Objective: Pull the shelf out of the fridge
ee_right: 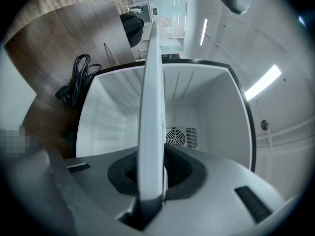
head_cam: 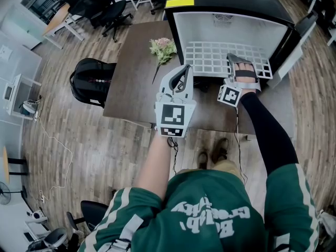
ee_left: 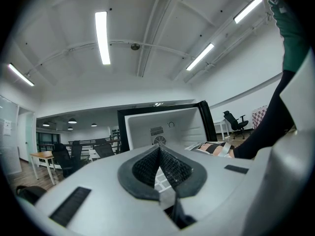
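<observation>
The white wire shelf (head_cam: pixel 210 56) lies level in the lower part of the open fridge (head_cam: pixel 231 25), its front edge turned toward the person. That edge is clamped near its right end by the right hand-held gripper (head_cam: pixel 239 67). In the right gripper view the shelf (ee_right: pixel 151 107) is seen edge-on, pinched between the closed pads of that hand-held gripper (ee_right: pixel 152 168), with the fan at the back of the cabinet directly behind. The hold is taken at the front rim and in line with the shelf, presumably so that a straight pull slides it along its side rails without tilting. How far it has come out of the cabinet cannot be judged well from above. The left hand-held gripper (head_cam: pixel 181 75) is held apart, in front of the fridge and over the bench (head_cam: pixel 134 72), with its jaws together on nothing (ee_left: pixel 158 156). A bunch of flowers (head_cam: pixel 163 50) lies on the bench just left of the fridge, outside the shelf's path. The fridge door (head_cam: pixel 296 38) is swung open to the right. A black backpack (head_cam: pixel 92 80) sits on the floor beyond the bench. Nothing is seen lying on the shelf or blocking its way forward.
</observation>
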